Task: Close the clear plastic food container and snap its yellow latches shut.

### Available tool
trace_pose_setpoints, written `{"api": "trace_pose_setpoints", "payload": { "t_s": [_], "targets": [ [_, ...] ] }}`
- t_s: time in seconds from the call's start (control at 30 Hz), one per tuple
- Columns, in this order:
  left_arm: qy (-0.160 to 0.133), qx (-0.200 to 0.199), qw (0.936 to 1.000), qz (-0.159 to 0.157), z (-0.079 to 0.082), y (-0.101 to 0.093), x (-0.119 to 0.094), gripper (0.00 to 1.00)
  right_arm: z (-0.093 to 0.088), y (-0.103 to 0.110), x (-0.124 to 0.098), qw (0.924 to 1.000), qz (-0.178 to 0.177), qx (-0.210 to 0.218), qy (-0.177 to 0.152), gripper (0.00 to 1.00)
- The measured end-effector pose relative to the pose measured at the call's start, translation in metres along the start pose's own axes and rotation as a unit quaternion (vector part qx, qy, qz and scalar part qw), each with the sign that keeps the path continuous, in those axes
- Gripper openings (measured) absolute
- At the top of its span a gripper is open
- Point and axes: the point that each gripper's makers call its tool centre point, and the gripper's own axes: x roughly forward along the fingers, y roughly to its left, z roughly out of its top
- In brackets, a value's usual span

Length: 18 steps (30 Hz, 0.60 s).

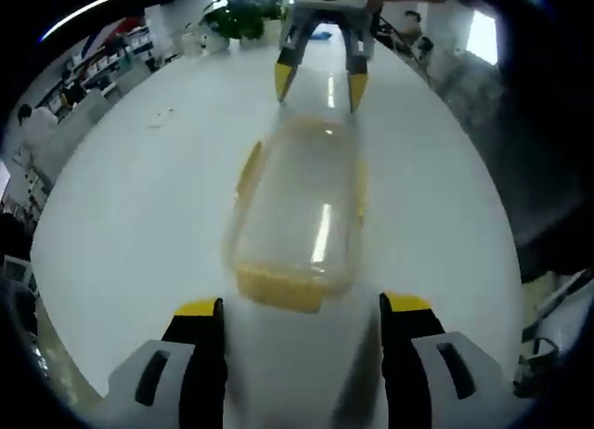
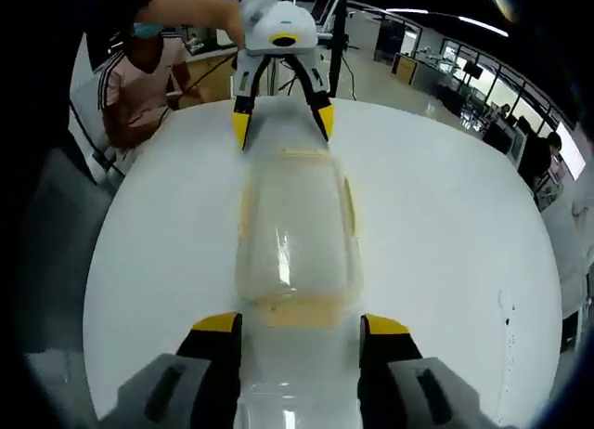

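Note:
A clear plastic food container (image 1: 297, 215) lies lengthwise on the white table, its lid resting on top. Yellow latches run along its long sides (image 1: 249, 174) and across its near end (image 1: 278, 288). My left gripper (image 1: 303, 306) stands open at that near end, one jaw to each side. My right gripper (image 1: 321, 84) faces it from the far end, also open. In the right gripper view the same container (image 2: 297, 225) lies between my right gripper (image 2: 301, 323) and my left gripper (image 2: 283, 124), with a yellow end latch (image 2: 299, 310) just ahead of the right jaws. The container looks motion-blurred.
The round white table (image 1: 139, 225) has bare surface on both sides of the container. A potted plant (image 1: 241, 16) stands at its far edge. A person in a pink striped shirt (image 2: 139, 76) sits beside the table. Desks and people fill the room behind.

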Motion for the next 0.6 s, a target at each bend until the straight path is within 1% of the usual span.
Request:
{"api": "trace_pose_setpoints", "payload": {
  "t_s": [0.03,0.1,0.13,0.2,0.23,0.27,0.3,0.33,0.37,0.43,0.53,0.57,0.6],
  "targets": [
    [0.001,0.001,1.0000,-0.004,-0.001,0.000,0.001,0.64,0.001,0.001,0.003,0.9999,0.009,0.001,0.004,0.48],
    [0.026,0.039,0.9989,0.005,-0.007,0.005,0.002,0.58,0.002,0.000,0.007,0.9999,0.013,-0.002,0.007,0.47],
    [0.030,0.044,0.9986,0.000,-0.010,0.005,0.004,0.57,0.002,0.000,0.010,0.9997,0.018,-0.007,0.013,0.46],
    [0.028,0.035,0.9990,-0.009,-0.012,0.006,0.007,0.58,-0.001,0.000,0.014,0.9992,0.028,-0.012,0.026,0.41],
    [0.028,0.038,0.9988,-0.010,-0.012,0.007,0.007,0.56,-0.004,0.000,0.016,0.9988,0.030,-0.014,0.036,0.39],
    [0.024,0.043,0.9985,-0.022,-0.012,0.005,0.008,0.54,-0.007,-0.002,0.017,0.9982,0.030,-0.016,0.049,0.37],
    [0.020,0.040,0.9988,-0.021,-0.010,0.006,0.008,0.52,-0.007,0.000,0.019,0.9980,0.035,-0.016,0.050,0.36],
    [0.015,0.049,0.9985,-0.021,-0.007,0.009,0.009,0.51,-0.007,0.000,0.019,0.9977,0.039,-0.013,0.053,0.36],
    [0.016,0.046,0.9986,-0.021,-0.006,0.011,0.009,0.49,-0.005,-0.001,0.020,0.9978,0.039,-0.013,0.051,0.36],
    [0.026,0.057,0.9977,-0.025,-0.005,0.012,0.008,0.44,-0.003,-0.001,0.021,0.9978,0.043,-0.016,0.049,0.36],
    [0.033,0.074,0.9961,-0.034,-0.005,0.012,0.010,0.38,0.000,-0.002,0.023,0.9976,0.047,-0.024,0.046,0.37],
    [0.034,0.077,0.9958,-0.035,-0.005,0.012,0.011,0.38,-0.002,-0.001,0.026,0.9968,0.048,-0.028,0.057,0.37],
    [0.032,0.078,0.9958,-0.036,-0.004,0.012,0.011,0.38,-0.004,-0.002,0.027,0.9965,0.041,-0.034,0.065,0.37]
  ]
}}
